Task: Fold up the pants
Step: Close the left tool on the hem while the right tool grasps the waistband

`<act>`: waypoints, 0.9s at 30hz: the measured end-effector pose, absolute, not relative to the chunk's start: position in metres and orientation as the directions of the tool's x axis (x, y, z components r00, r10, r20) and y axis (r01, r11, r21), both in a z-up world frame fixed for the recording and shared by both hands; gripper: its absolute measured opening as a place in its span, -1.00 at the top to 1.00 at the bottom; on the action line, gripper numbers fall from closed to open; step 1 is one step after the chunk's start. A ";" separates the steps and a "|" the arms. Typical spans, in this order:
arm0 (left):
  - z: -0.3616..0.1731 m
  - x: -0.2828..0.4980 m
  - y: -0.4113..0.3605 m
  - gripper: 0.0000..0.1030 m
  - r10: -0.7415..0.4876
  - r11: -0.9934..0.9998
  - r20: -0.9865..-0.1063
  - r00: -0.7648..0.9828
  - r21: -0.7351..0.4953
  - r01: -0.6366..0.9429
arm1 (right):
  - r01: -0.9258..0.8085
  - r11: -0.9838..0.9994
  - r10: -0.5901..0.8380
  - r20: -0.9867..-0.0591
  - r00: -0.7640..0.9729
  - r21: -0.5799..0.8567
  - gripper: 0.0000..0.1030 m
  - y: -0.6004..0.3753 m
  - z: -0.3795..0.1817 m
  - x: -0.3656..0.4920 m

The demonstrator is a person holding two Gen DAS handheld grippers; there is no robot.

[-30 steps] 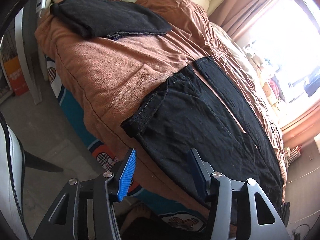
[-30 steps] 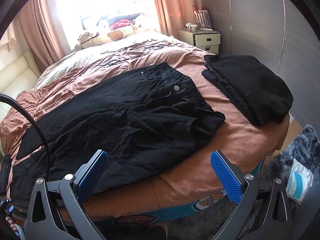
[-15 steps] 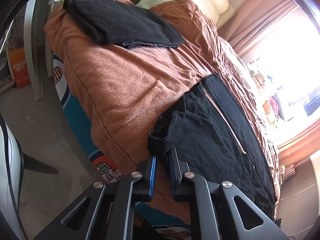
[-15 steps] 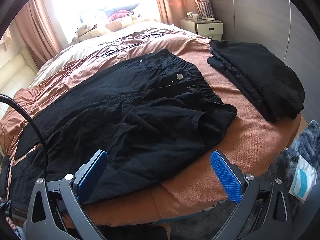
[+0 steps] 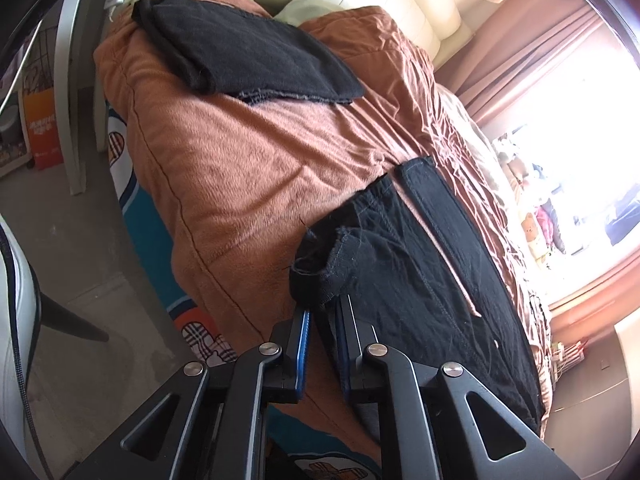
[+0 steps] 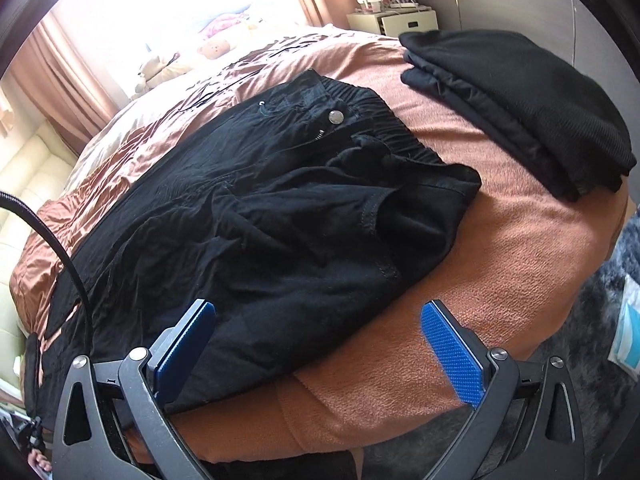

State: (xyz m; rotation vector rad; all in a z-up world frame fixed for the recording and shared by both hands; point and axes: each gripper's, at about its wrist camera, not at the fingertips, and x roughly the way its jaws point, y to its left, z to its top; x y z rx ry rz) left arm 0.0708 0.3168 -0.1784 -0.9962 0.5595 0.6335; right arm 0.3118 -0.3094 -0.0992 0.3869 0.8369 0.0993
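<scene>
Black pants [image 6: 280, 208] lie spread along a brown blanket on the bed, waistband with a metal button [image 6: 335, 117] toward the right end. In the left wrist view the pant legs [image 5: 432, 272] run away from me, and my left gripper [image 5: 322, 312] is shut on the bunched hem of the nearer leg [image 5: 320, 276] at the bed's edge. My right gripper [image 6: 316, 320] is open and empty, hovering over the pants' near edge below the waistband, its left finger [image 6: 188, 336] over the black cloth.
A folded black garment [image 6: 520, 104] lies at the bed's right end, another [image 5: 248, 56] near the headboard. The brown blanket [image 5: 240, 168] covers the bed. A nightstand [image 6: 392, 20] stands by the wall, stuffed toys [image 6: 212, 50] by the window, a white chair leg [image 5: 76, 120] beside the bed.
My left gripper closed on the pant leg hem and bunched it up. My right gripper moved in closer over the pants, still open.
</scene>
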 end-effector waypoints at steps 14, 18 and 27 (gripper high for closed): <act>-0.176 0.076 0.312 0.77 0.293 0.397 -0.694 0.657 -0.537 -0.744 | 0.135 0.864 0.270 -0.672 0.690 0.485 -0.90 -0.359 -0.128 0.336; -0.178 0.081 0.313 0.77 0.284 0.394 -0.698 0.657 -0.540 -0.744 | 0.156 0.831 0.296 -0.663 0.688 0.534 -0.65 -0.376 -0.142 0.347; -0.199 0.082 0.317 0.77 0.253 0.348 -0.729 0.636 -0.545 -0.763 | 0.129 0.758 0.370 -0.585 0.722 0.639 -0.53 -0.402 -0.156 0.364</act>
